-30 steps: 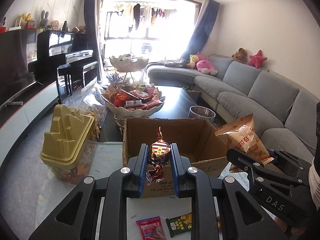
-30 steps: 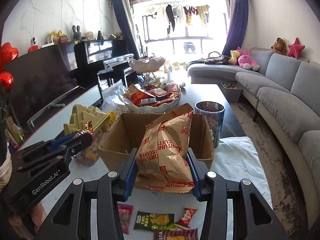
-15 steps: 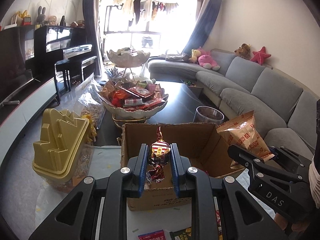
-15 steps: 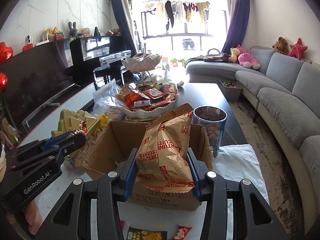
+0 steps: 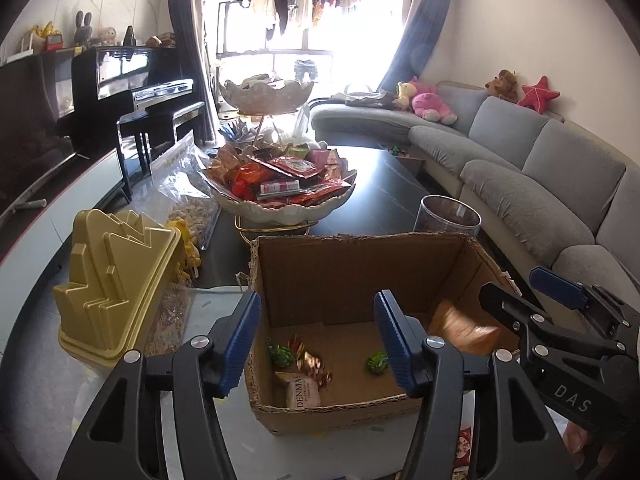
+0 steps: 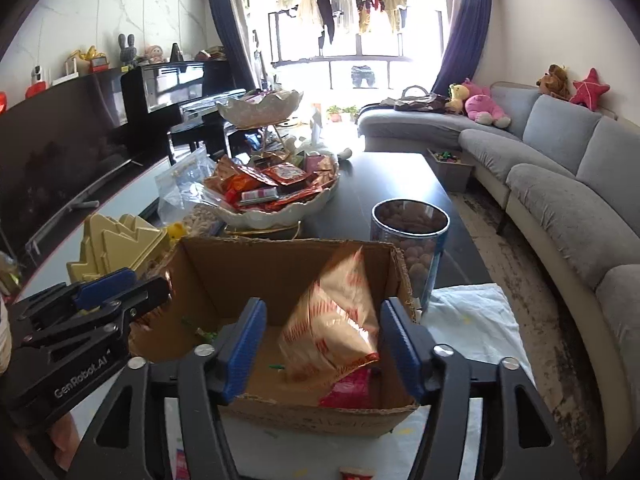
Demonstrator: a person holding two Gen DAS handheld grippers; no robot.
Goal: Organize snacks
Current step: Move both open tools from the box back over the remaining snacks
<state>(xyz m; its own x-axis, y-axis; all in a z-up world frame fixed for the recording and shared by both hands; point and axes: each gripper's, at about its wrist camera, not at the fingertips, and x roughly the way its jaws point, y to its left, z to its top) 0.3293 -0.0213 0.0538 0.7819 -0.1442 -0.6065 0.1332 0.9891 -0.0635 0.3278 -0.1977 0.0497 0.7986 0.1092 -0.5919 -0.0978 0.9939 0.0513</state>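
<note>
Both tongs hang over the near rim of the cardboard box (image 5: pixel 340 276); the left tongs (image 5: pixel 316 340) have just been opening and stand spread, empty, with the foil candy (image 5: pixel 316 364) on the box floor between and beyond them; the right tongs (image 6: pixel 322 346) have likewise been opening, and the blurred orange biscuit bag (image 6: pixel 336 320), seemingly free of both pads, sits inside the box; the pale tabletop (image 6: pixel 476 320) carries a snack bowl (image 5: pixel 280 208) farther off; a grey sofa (image 5: pixel 540 184) lines the right.
</note>
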